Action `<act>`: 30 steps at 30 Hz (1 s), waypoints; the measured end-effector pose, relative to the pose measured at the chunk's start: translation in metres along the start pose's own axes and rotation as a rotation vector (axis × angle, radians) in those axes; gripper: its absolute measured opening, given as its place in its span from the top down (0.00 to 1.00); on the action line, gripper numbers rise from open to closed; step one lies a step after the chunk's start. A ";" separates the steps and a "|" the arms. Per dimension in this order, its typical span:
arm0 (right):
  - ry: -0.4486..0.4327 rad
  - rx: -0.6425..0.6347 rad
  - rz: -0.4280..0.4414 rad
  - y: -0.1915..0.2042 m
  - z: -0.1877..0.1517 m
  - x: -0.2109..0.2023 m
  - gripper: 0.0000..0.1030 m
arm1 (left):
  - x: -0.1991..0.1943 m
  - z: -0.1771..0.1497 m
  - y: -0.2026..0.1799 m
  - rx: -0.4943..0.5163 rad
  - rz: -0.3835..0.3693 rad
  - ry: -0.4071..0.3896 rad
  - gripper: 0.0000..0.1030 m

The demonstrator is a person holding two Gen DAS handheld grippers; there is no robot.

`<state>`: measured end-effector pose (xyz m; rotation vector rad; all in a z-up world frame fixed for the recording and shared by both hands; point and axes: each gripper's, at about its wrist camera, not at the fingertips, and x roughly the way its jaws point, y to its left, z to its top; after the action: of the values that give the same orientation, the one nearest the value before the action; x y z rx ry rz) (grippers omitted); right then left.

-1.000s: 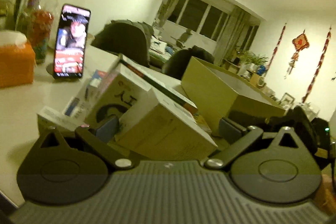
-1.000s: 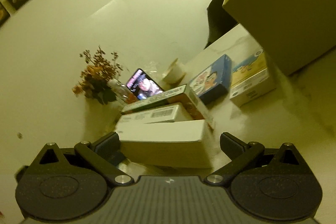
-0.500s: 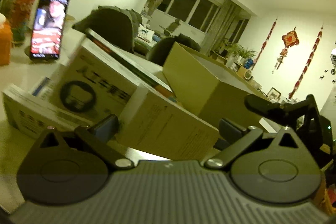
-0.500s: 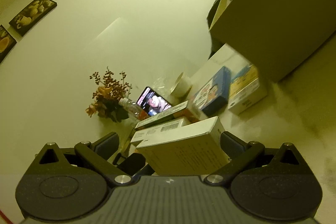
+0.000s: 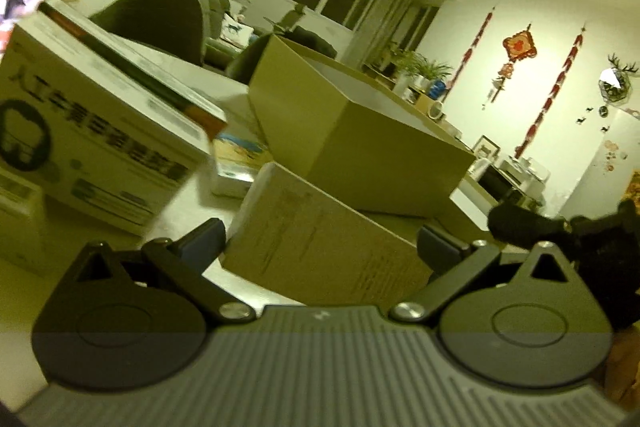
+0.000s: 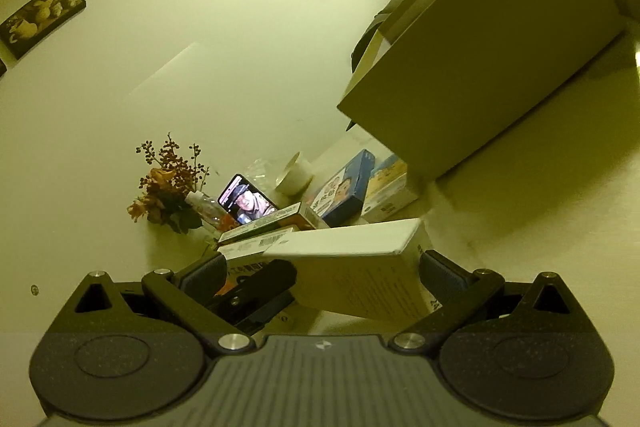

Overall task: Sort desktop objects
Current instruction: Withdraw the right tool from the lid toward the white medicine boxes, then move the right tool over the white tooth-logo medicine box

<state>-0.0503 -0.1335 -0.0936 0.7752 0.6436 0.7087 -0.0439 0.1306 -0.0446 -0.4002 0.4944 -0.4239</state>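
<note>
A small tan box (image 5: 320, 239) with printed text hangs tilted just above the table, and my left gripper (image 5: 320, 245) is shut on its two ends. In the right wrist view the same box (image 6: 360, 279) sits between the wide jaws of my right gripper (image 6: 320, 271). It touches the right pad only. A finger of the left gripper (image 6: 260, 283) fills the gap on the left side. The right gripper (image 5: 580, 239) shows black at the far right of the left wrist view. A large open cardboard box (image 5: 352, 131) (image 6: 500, 47) stands just beyond.
A stack of white boxes (image 5: 88, 131) (image 6: 260, 227) lies to the left. A yellow-blue carton (image 5: 236, 159) (image 6: 390, 191) and a blue box (image 6: 344, 187) lie by the big box. A lit phone (image 6: 246, 201), dried flowers (image 6: 168, 187) and dark chairs (image 5: 160, 19) stand behind.
The small tan box has come off the stack of white boxes and moved right toward the large cardboard box, between both grippers. The stack stays behind on the left.
</note>
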 end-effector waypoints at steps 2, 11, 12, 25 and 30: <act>0.005 -0.015 -0.016 0.000 -0.001 -0.005 0.00 | 0.006 -0.001 0.001 -0.005 -0.020 0.017 0.00; 0.036 0.033 0.008 -0.013 -0.002 -0.019 0.00 | 0.018 -0.006 0.001 0.012 -0.051 0.068 0.00; 0.035 0.012 -0.003 -0.011 -0.002 -0.019 0.00 | 0.018 -0.005 0.005 0.003 -0.042 0.070 0.00; 0.028 -0.139 -0.206 -0.014 -0.002 -0.026 0.00 | 0.022 -0.007 0.027 -0.139 -0.059 0.092 0.00; 0.069 -0.311 -0.253 -0.003 -0.011 -0.026 0.00 | 0.016 -0.006 0.025 -0.129 -0.034 0.095 0.00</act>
<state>-0.0730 -0.1500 -0.0954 0.3765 0.6606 0.5865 -0.0267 0.1419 -0.0667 -0.5157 0.6100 -0.4469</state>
